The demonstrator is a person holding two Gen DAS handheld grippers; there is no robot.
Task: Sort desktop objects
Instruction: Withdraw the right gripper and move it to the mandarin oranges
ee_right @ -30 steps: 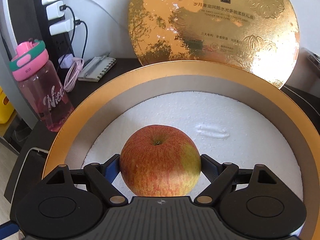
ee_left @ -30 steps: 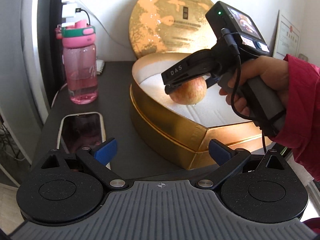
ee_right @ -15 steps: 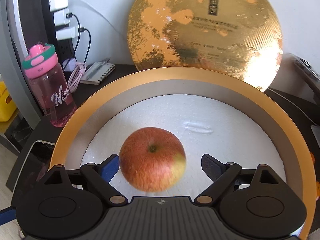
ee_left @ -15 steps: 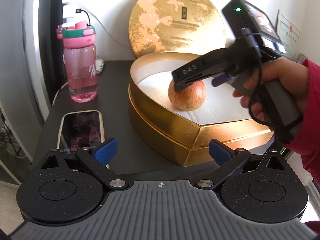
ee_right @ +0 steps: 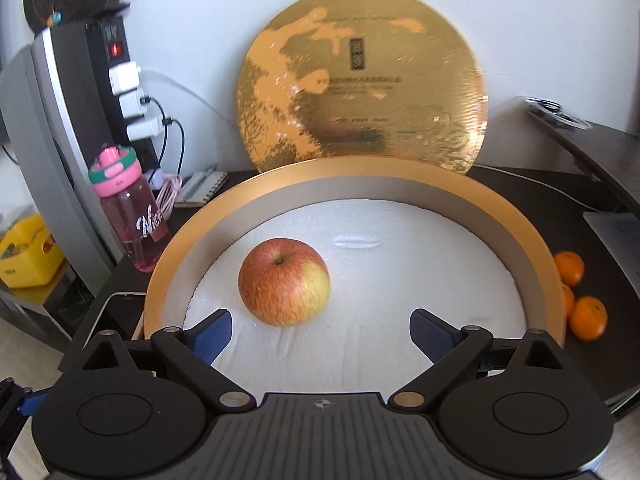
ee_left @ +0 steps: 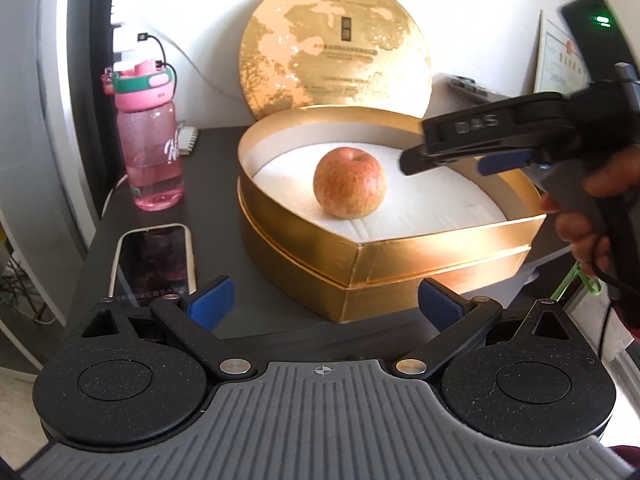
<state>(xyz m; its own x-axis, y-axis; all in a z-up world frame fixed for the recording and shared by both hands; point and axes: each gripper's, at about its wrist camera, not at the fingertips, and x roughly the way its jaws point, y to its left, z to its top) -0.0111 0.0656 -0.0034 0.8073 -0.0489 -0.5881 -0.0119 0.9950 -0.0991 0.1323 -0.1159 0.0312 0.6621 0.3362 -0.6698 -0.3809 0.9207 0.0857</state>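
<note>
A red-yellow apple (ee_left: 349,183) (ee_right: 284,281) rests on the white foam inside the gold box (ee_left: 440,252) (ee_right: 536,248), left of centre. My right gripper (ee_right: 320,334) (ee_left: 444,156) is open and empty, drawn back above the box's near side, apart from the apple; a hand (ee_left: 600,208) holds it. My left gripper (ee_left: 324,304) hovers open in front of the box, with nothing between its blue pads. A phone (ee_left: 154,260) lies on the dark desk (ee_left: 208,168) to the left of it.
The box's round gold lid (ee_left: 340,48) leans on the wall behind. A pink water bottle (ee_left: 150,140) stands at the left, with a small notebook (ee_right: 202,188) and a power strip (ee_right: 124,80) behind. Three oranges (ee_right: 580,296) lie right of the box.
My right gripper let go of the apple onto the foam, opened wide and pulled back to the right. The left gripper stayed put.
</note>
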